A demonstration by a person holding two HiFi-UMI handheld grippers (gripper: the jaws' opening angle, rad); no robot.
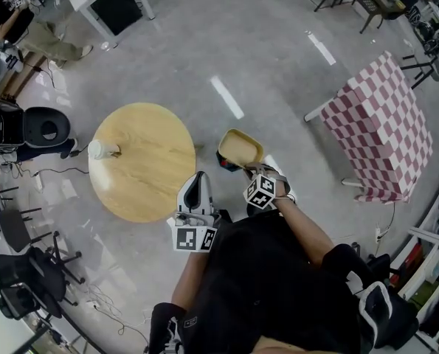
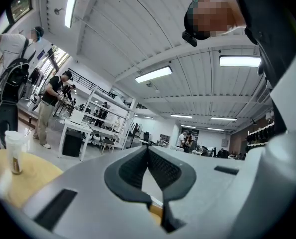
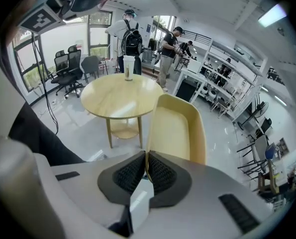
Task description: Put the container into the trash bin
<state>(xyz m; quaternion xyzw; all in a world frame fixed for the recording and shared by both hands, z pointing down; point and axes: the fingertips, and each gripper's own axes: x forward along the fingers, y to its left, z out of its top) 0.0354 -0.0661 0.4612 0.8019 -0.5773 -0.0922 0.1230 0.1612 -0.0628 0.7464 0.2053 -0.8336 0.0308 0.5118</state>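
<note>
Now the right gripper [image 3: 146, 164] is clamping the rim of the tan container [image 3: 176, 128], holding it above the floor just off the round wooden surface's [image 1: 149, 164] edge. The left gripper [image 2: 148, 153] is hovering clenched and empty. A cup [image 1: 99, 150] is standing at the opposite edge.

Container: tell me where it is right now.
In the head view the container is off the table, pinched by its rim in the right gripper, above the floor just right of the round wooden table.

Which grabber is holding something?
The right gripper: its jaws pinch the rim of the pale yellow rectangular plastic container. The left gripper is shut on nothing.
</note>
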